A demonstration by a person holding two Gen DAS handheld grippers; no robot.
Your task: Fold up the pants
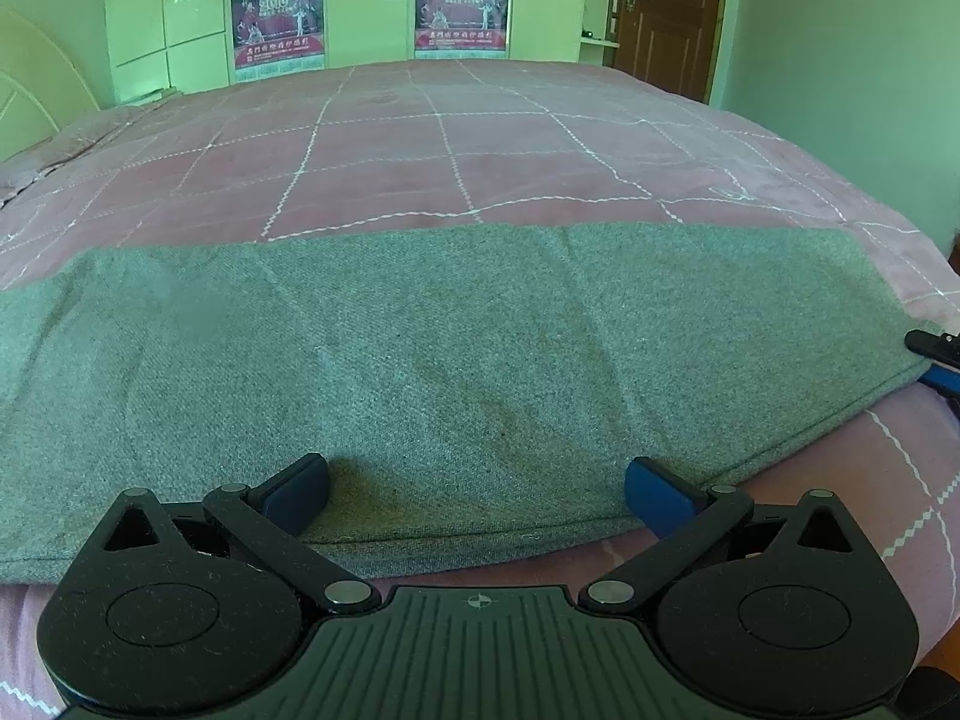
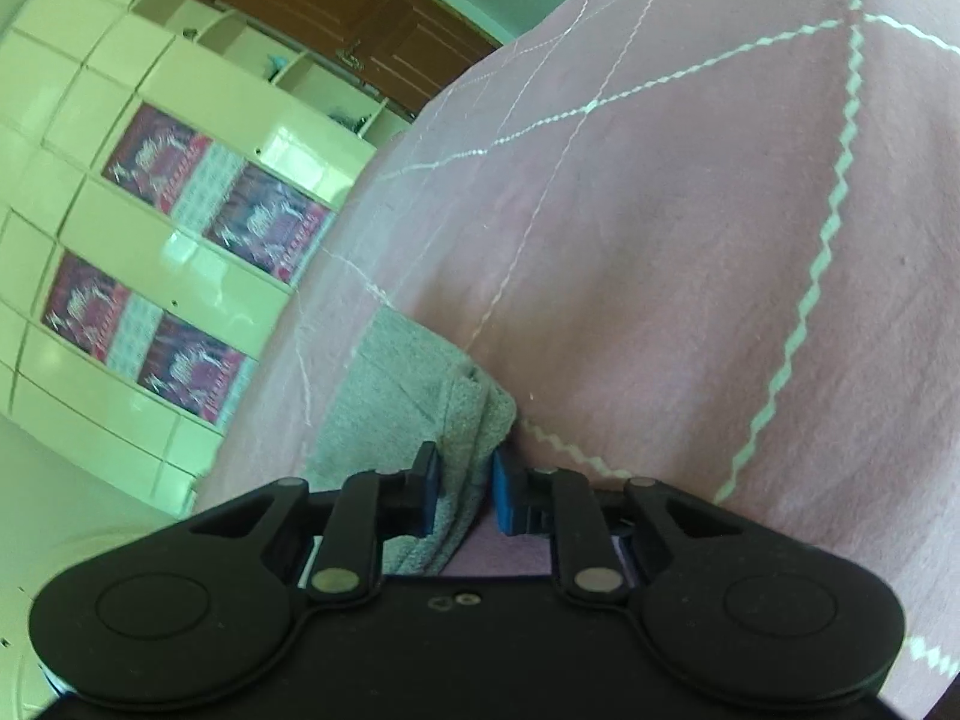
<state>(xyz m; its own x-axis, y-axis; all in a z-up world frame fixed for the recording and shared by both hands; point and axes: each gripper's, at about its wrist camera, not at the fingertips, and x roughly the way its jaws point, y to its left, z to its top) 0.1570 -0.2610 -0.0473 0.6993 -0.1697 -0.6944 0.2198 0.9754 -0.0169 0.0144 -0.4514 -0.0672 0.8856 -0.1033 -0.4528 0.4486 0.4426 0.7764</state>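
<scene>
Grey-green pants [image 1: 420, 348] lie flat across the near part of a pink quilted bed [image 1: 420, 144], folded lengthwise into a long band. My left gripper [image 1: 477, 495] is open, its blue pads wide apart over the pants' near edge. In the right wrist view my right gripper [image 2: 465, 492] is tilted sideways and shut on the end edge of the pants [image 2: 414, 396], the fabric pinched between its blue pads. The right gripper's tip also shows at the right edge of the left wrist view [image 1: 936, 351], at the pants' right end.
The pink quilt [image 2: 690, 240] with white stitched lines covers the bed. Behind it stand a cream wardrobe [image 1: 180, 12] with red posters [image 1: 276, 12] and a brown door [image 1: 666, 6]. A cream headboard [image 1: 36, 78] is at the left.
</scene>
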